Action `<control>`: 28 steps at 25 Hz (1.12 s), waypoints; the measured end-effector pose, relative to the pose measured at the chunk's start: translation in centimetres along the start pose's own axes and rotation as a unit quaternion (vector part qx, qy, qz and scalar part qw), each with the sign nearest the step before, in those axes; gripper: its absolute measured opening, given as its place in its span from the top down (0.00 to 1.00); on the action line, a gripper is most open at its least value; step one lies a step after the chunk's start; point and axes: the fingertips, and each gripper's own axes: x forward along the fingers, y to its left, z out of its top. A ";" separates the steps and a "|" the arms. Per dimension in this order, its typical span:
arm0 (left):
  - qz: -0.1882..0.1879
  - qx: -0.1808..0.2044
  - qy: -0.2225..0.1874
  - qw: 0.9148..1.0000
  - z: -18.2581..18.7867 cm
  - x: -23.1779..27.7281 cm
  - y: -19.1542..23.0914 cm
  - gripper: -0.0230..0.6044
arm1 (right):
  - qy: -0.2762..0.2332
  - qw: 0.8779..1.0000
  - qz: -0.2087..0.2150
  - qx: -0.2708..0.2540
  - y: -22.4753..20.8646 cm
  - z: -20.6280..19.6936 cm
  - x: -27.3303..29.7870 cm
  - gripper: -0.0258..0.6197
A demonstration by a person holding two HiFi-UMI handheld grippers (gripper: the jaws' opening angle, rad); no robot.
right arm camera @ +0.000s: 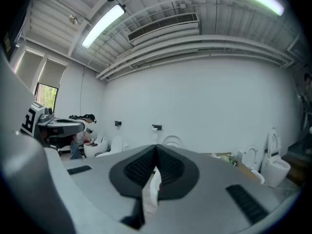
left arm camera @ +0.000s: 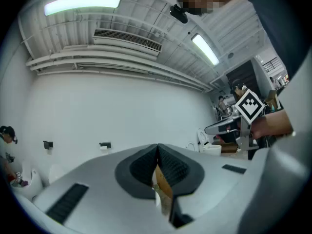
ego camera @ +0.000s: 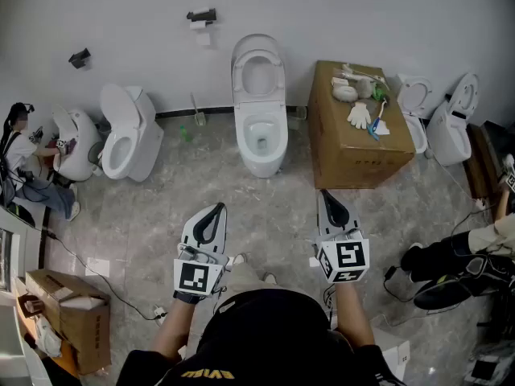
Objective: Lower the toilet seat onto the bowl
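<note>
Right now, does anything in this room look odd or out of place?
Yes. The left toilet stands turned askew, unlike the middle toilet, whose seat is up. A cardboard box beside it carries a white glove and other small items.

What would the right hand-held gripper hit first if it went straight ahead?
Probably the middle toilet, seat raised, seen dead ahead of the right hand-held gripper. The cardboard box sits just right of that line; depth is unclear.
</note>
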 end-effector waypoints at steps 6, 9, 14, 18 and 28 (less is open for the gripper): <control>0.006 -0.017 0.017 1.000 -0.9 -0.3 0.5 0.94 | 0.022 1.000 -0.020 -0.007 -1.5 -1.0 -0.2 0.97; 0.016 -0.032 0.015 0.999 -0.9 -0.3 1.2 0.95 | 0.020 1.000 -0.021 -0.006 -1.8 -0.9 -0.1 0.97; 0.010 -0.025 0.014 1.000 -0.9 0.8 0.7 0.95 | 0.012 1.000 -0.019 -0.005 -2.4 -0.7 0.0 0.97; 0.005 -0.023 0.018 1.000 -1.3 1.4 0.2 0.95 | 0.010 1.000 -0.006 -0.011 -2.4 -0.7 0.5 0.97; 0.007 -0.032 0.018 0.999 -1.5 1.6 0.7 0.94 | 0.005 1.000 0.013 -0.022 -1.6 -0.3 1.8 0.97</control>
